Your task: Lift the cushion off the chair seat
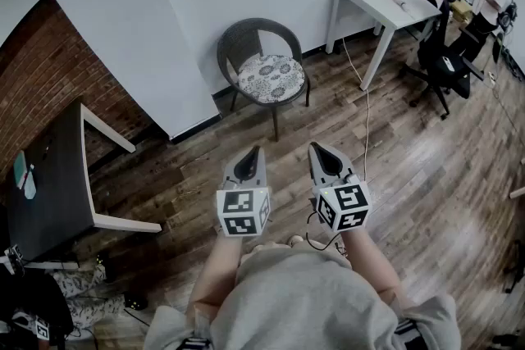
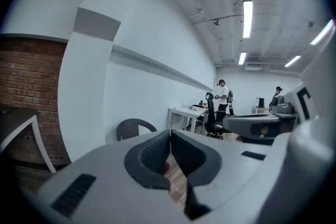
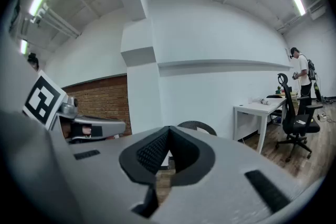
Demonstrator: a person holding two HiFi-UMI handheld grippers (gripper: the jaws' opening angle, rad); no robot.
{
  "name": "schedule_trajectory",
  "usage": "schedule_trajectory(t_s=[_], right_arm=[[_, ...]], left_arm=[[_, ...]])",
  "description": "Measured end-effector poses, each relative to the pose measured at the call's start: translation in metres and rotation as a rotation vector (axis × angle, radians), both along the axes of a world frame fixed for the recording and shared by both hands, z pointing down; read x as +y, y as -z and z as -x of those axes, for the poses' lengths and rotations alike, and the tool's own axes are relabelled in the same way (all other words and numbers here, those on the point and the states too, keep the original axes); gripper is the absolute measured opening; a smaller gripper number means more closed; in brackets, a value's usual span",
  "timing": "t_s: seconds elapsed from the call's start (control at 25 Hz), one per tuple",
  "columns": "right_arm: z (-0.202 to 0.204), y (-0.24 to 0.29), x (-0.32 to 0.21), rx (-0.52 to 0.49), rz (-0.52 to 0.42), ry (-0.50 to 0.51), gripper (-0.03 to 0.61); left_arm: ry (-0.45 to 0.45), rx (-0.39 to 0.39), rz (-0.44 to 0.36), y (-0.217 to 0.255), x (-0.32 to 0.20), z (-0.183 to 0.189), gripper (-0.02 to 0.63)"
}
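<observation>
A round patterned cushion lies on the seat of a dark wicker chair against the white wall. My left gripper and right gripper are held side by side over the wooden floor, well short of the chair, both shut with nothing between the jaws. In the left gripper view the chair's back shows just above the closed jaws of that gripper. The right gripper view has the chair peeking over its own closed jaws.
A white table stands right of the chair, with a black office chair and a person beyond it. A dark table sits at the left by the brick wall. A cable trails over the floor.
</observation>
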State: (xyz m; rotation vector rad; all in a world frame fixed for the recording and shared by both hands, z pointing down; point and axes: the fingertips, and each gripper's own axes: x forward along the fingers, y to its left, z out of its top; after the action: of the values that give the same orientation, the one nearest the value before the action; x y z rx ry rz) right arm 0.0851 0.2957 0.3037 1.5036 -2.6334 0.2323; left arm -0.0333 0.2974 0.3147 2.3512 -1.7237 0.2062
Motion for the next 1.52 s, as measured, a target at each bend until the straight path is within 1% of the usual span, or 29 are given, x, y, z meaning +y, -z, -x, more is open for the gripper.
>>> schedule_trajectory(t_s=[0.2, 0.44, 0.56, 0.72, 0.84, 1.08, 1.28, 1.52], right_arm=[[-0.004, -0.006, -0.003, 0.015, 0.01, -0.009, -0.005], [-0.004, -0.011, -0.009, 0.029, 0.006, 0.01, -0.005], [-0.002, -0.01, -0.017, 0.033, 0.004, 0.027, -0.005], [0.001, -0.008, -0.026, 0.025, -0.011, 0.075, -0.005], [-0.002, -0.008, -0.034, 0.037, -0.015, 0.083, -0.005], [-0.019, -0.022, -0.046, 0.046, 0.012, 0.102, -0.005], [-0.031, -0.036, -0.056, 0.036, 0.046, 0.1, -0.005], [-0.033, -0.042, -0.079, 0.016, 0.06, 0.097, -0.003]], left_arm=[[-0.039, -0.005, 0.002, -0.003, -0.005, -0.016, 0.01], [-0.034, -0.002, 0.016, -0.006, -0.013, -0.021, 0.009], [-0.021, 0.001, 0.018, -0.006, -0.019, -0.017, 0.009], [0.004, 0.004, 0.019, -0.007, -0.025, -0.014, 0.009], [0.026, 0.014, 0.024, -0.008, -0.03, -0.014, 0.009], [0.062, 0.002, 0.018, -0.013, -0.039, -0.022, 0.01], [0.09, 0.0, 0.042, -0.023, -0.04, -0.025, 0.009], [0.118, -0.004, 0.071, -0.034, -0.056, -0.017, 0.009]])
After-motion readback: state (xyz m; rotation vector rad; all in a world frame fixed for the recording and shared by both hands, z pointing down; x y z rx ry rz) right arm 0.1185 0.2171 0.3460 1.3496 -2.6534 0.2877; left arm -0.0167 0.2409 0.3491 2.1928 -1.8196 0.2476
